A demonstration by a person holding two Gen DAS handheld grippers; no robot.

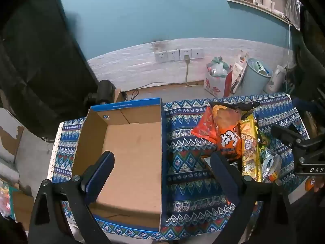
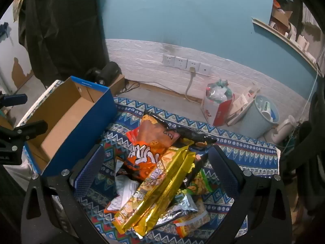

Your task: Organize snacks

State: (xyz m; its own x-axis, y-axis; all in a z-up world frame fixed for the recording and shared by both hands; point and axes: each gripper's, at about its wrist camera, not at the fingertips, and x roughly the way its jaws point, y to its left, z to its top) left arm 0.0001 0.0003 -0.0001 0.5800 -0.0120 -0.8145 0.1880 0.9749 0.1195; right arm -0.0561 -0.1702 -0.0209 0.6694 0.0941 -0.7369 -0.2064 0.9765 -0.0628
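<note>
An open, empty cardboard box (image 1: 130, 158) with blue sides sits on a patterned blue cloth (image 1: 189, 174); it also shows in the right wrist view (image 2: 61, 122) at the left. A pile of snack packs lies right of it: an orange bag (image 1: 227, 130) (image 2: 150, 142), a long gold pack (image 1: 249, 148) (image 2: 158, 187), a silver pack (image 2: 180, 207) and a green one (image 2: 199, 183). My left gripper (image 1: 162, 160) is open and empty, straddling the box's right wall. My right gripper (image 2: 156, 162) is open and empty, its fingers either side of the pile.
The cloth-covered table ends at the far edge (image 2: 203, 122); beyond it are the floor, wall sockets (image 1: 178, 55), a rubbish bag (image 1: 217, 77) and a pale blue bin (image 1: 256, 77). A dark garment (image 1: 40, 50) hangs at the left. The right gripper's body (image 1: 300, 146) shows at the right edge.
</note>
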